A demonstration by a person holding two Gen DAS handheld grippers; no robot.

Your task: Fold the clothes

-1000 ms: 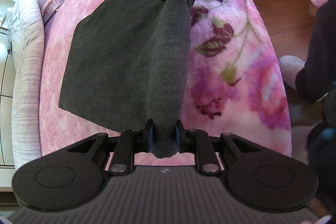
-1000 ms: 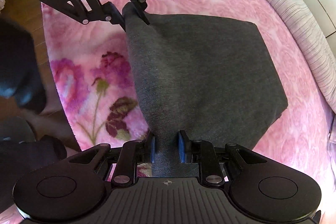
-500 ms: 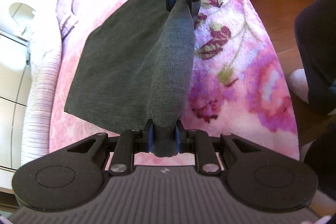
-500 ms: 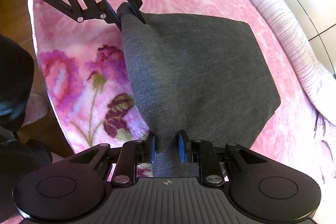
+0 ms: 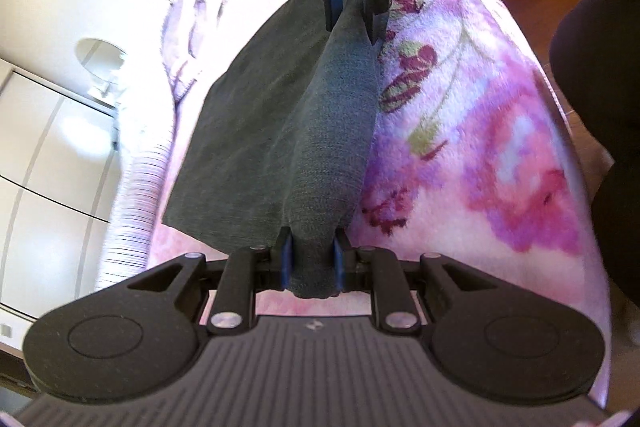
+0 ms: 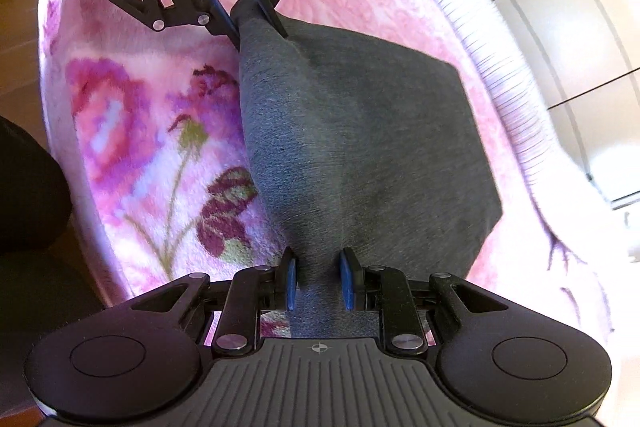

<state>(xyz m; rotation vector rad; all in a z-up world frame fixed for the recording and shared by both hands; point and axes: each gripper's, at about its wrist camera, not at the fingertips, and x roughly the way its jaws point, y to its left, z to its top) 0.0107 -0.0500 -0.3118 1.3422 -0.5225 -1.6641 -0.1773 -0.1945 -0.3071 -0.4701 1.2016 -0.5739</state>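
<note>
Left wrist: the left hand-held gripper (image 5: 310,261) is clamped on the cloth (image 5: 256,131), which is lifted over the blanket (image 5: 472,131).

Right wrist: the right hand-held gripper (image 6: 318,279) pinches the opposite corner. Uneven tension could slip a corner, skewing the fold.

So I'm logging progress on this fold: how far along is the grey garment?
Done: the grey garment lies mostly spread on the pink floral blanket, one edge gathered. In hand: the left gripper and right gripper each clamp an end of that raised edge, stretched between them. Left: carrying the edge across the flat part, releasing, and any further folds.
</note>
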